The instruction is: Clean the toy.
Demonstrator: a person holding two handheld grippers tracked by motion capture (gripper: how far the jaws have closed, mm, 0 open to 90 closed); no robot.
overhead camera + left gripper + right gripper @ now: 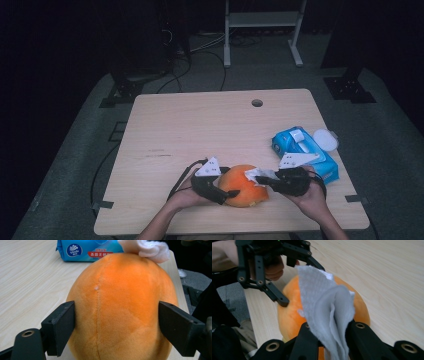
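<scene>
An orange plush toy lies near the table's front edge. My left gripper holds it from the left; in the left gripper view the two black pads press on both sides of the plush. From the right, my right gripper is shut on a crumpled white wipe, which rests on top of the plush. In the right gripper view the wipe rises from between the closed jaws and drapes over the plush, with the left gripper beyond it.
A blue pack of wipes with its white lid open lies at the table's right edge, just behind my right hand. The wooden table has a small round hole at the back. Dark floor and stands surround it.
</scene>
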